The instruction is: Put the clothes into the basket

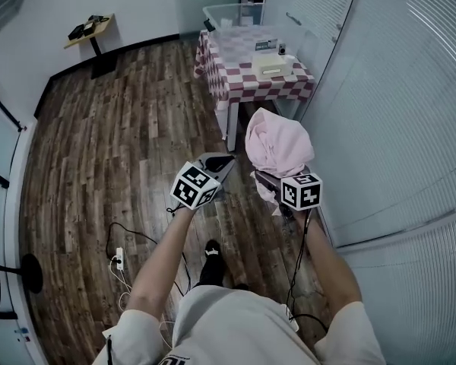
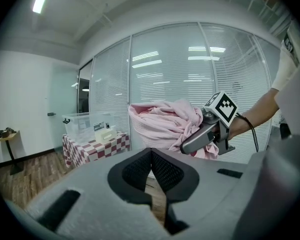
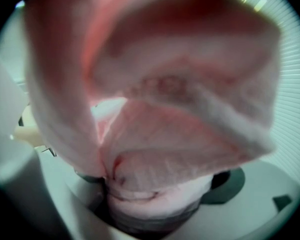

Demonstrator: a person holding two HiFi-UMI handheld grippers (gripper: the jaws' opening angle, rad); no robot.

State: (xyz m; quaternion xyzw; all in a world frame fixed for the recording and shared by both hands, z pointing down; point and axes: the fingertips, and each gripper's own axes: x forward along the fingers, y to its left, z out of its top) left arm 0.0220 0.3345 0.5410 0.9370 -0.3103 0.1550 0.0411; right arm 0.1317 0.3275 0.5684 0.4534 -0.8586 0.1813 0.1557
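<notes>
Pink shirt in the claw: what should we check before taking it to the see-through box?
1. Grip: the right gripper is shut on the pink garment: ok.
2. Drag: the pink garment is bunched up, off the floor: ok.
3. Spare hand: the left gripper has its jaws together, holding nothing: ok.
4. Target: the clear bin is in sight at the far end of the checkered table: ok.
5. Bin open on top: cannot tell.
6. Footing: cables lie by the shoe: not ok, step carefully.
</notes>
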